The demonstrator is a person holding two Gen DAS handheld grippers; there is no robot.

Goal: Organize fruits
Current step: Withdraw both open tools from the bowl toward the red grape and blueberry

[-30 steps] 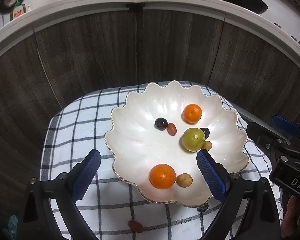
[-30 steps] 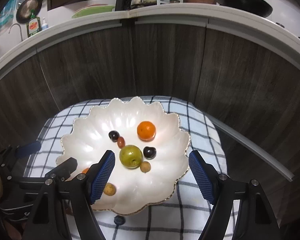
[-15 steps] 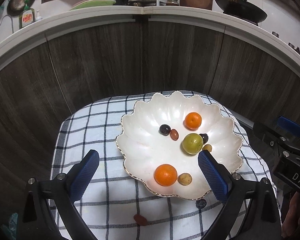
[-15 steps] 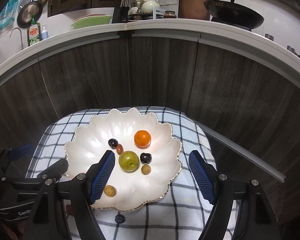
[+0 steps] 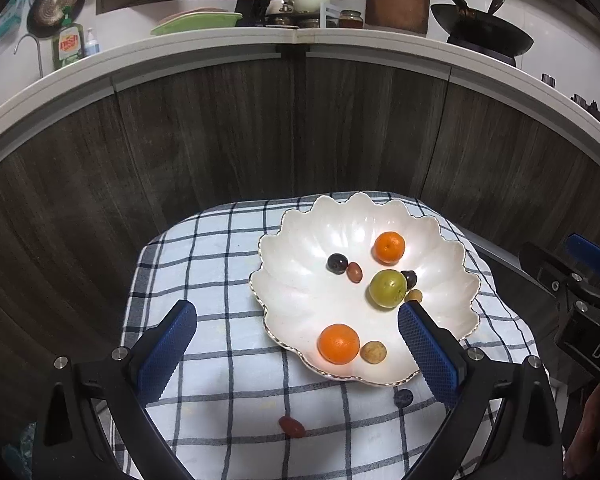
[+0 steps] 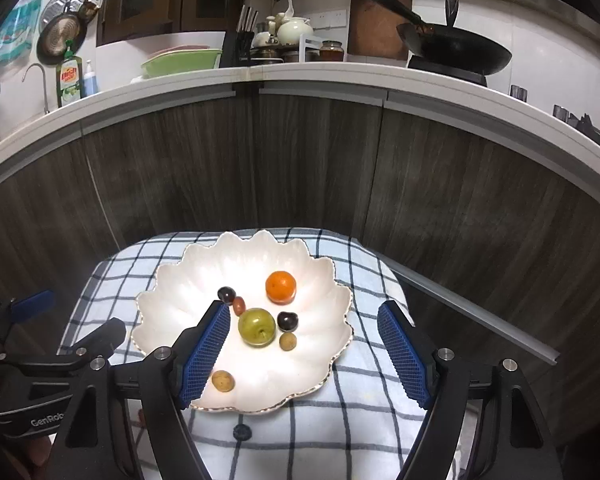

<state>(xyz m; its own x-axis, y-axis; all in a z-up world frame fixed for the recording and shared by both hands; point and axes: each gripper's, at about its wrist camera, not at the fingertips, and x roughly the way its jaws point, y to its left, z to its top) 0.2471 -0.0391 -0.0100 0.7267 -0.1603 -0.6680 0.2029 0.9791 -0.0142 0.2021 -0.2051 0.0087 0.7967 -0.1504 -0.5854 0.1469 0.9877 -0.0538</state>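
In the white bowl (image 5: 300,292) on the checked cloth (image 5: 204,264): two oranges (image 5: 338,343), a green fruit (image 5: 388,288) in the middle, some small dark and brown fruits. On the cloth just before the bowl, a red fruit (image 5: 291,426) and a dark berry (image 5: 403,397). Left gripper (image 5: 297,354) wide apart, just been opening, nothing between. Right gripper (image 6: 305,354) also apart, empty.
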